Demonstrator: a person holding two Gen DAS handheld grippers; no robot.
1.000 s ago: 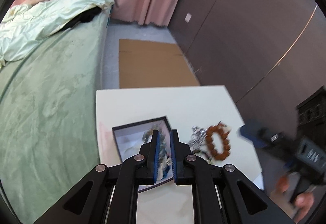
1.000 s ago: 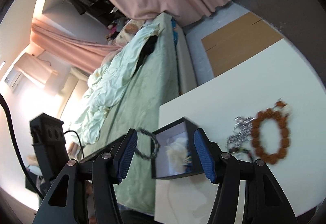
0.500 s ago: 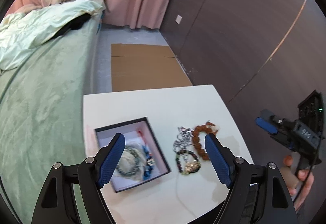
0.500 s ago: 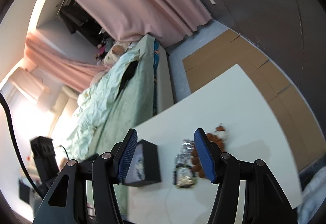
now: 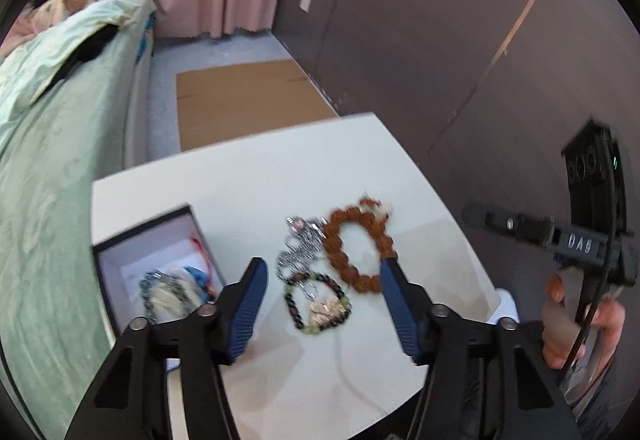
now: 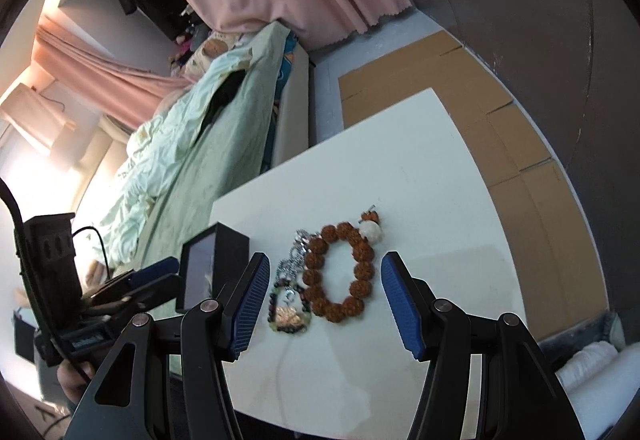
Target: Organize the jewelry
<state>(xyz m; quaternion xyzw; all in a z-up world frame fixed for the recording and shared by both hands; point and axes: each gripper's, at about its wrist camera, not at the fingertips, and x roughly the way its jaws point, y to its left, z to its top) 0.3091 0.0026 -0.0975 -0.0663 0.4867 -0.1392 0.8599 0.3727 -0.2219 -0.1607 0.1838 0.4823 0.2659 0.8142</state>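
Note:
A black jewelry box (image 5: 132, 240) with a white lining sits on the white table (image 5: 260, 180) and holds a dark bead bracelet (image 5: 160, 292) and other pieces. To its right lie a silver chain (image 5: 300, 248), a brown bead bracelet (image 5: 356, 244) and a dark bead bracelet with a gold charm (image 5: 320, 308). My left gripper (image 5: 320, 296) is open and empty above the loose pieces. My right gripper (image 6: 320, 296) is open and empty over the brown bracelet (image 6: 340, 272), the chain (image 6: 296, 256) and the box (image 6: 212, 264).
A bed with a green cover (image 5: 48, 180) runs along the table's left side. Flattened cardboard (image 5: 244, 100) lies on the floor beyond the table. A dark wall (image 5: 440, 40) stands to the right. The left gripper shows in the right wrist view (image 6: 140, 280).
My left gripper opened and let a dark bead bracelet go into the box, then swung right over the loose jewelry. My right gripper moved closer over the brown bracelet.

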